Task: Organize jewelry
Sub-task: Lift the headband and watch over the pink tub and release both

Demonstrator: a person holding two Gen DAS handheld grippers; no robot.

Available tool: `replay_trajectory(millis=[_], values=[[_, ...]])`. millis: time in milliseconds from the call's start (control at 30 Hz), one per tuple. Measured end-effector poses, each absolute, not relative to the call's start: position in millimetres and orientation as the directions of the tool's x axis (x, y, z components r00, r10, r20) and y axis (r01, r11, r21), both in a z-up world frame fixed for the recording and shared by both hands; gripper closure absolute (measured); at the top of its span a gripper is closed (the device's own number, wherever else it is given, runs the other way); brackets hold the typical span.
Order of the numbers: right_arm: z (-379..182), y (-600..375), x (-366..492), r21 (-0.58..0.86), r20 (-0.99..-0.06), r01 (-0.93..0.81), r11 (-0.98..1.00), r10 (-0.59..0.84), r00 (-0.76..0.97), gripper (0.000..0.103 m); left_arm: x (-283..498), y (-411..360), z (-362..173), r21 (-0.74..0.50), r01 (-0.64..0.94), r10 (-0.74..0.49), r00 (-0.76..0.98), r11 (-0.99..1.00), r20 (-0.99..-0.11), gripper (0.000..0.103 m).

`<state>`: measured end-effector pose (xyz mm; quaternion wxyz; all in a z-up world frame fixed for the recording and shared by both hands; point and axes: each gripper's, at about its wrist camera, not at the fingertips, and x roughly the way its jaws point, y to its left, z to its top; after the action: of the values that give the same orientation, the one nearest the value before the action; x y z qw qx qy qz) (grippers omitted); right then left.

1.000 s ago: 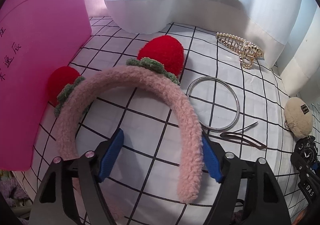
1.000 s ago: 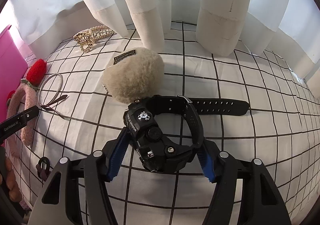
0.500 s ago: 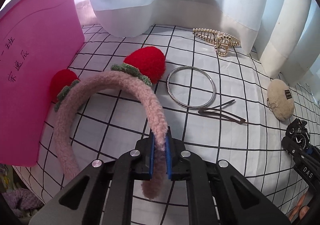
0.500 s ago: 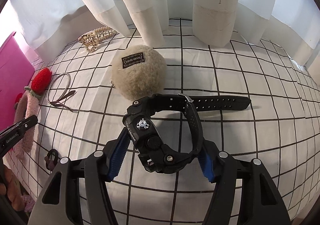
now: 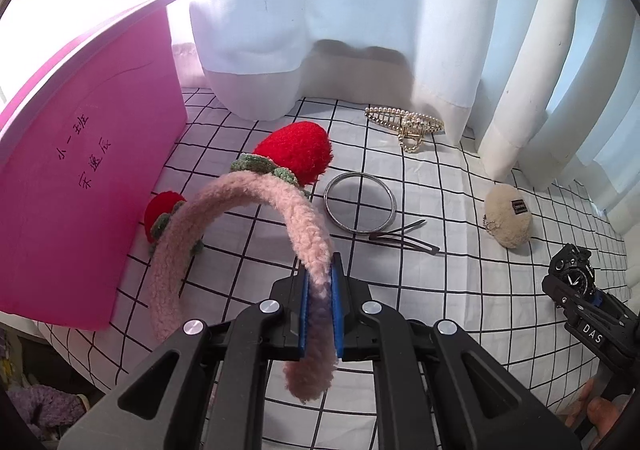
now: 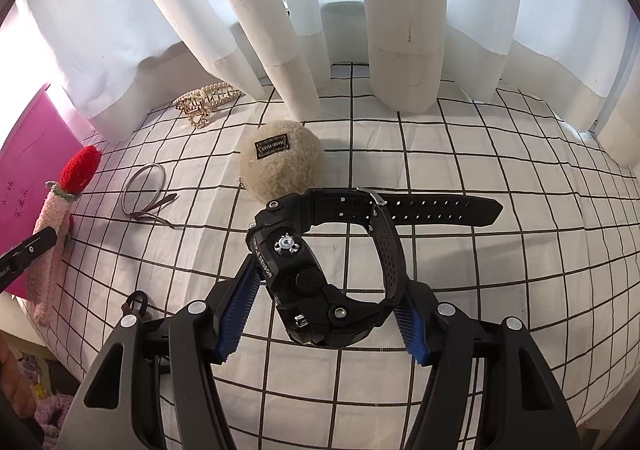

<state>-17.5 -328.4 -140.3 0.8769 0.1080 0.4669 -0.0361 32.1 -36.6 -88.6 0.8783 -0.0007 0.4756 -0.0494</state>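
My left gripper (image 5: 319,310) is shut on one arm of a fuzzy pink headband (image 5: 256,206) with two red strawberry pom-poms, and holds it lifted off the checked cloth beside the pink box (image 5: 80,186). My right gripper (image 6: 320,314) grips a black digital watch (image 6: 316,270) between its blue pads, raised above the cloth; the strap points right. The watch in the right gripper also shows in the left wrist view (image 5: 570,264). The headband also shows in the right wrist view (image 6: 54,210).
On the cloth lie a silver bangle (image 5: 360,202), a brown hair clip (image 5: 404,240), a pearl claw clip (image 5: 404,122) and a beige fluffy pouch (image 5: 508,216). White curtains hang along the back. A small dark ring (image 6: 136,302) lies near the front edge.
My left gripper closed on the headband's arm and lifted it, pulling back. My right gripper kept hold of the watch and raised it a little.
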Motion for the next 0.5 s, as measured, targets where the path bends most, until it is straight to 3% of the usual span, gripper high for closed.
replay_trajectory(millis=[500], values=[[-56,-302,-31,0.158,-0.739,0.069,0.985,0.072,0.670,0.042,8,-41,-8,-0.101,0.155,-0.179,0.648,0.983,-0.740,0.092]])
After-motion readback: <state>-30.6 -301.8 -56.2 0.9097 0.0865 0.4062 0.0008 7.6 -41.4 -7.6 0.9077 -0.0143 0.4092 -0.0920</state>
